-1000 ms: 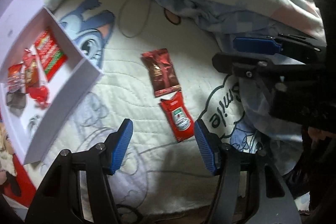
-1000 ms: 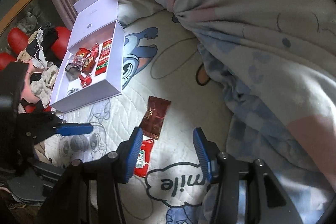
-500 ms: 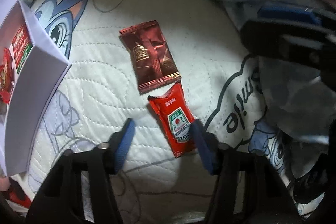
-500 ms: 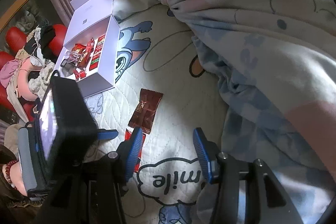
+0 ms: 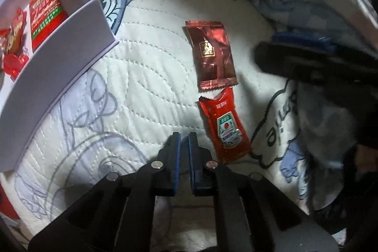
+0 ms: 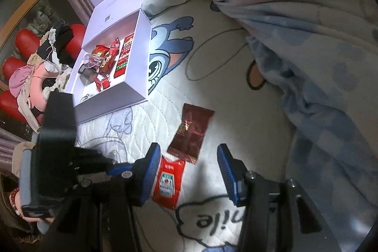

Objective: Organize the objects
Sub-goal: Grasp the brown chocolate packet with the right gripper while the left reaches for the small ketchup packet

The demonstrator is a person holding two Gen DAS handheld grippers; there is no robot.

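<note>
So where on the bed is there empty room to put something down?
Bare quilt lies between the white box and the dark red packet. More lies beside the round loop drawing. It is crowded around the ketchup packet, both grippers and the rumpled blanket.

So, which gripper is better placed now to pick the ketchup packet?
Probably right. The right gripper is open, with the ketchup packet by its left finger. The left gripper has just closed empty beside it.
</note>
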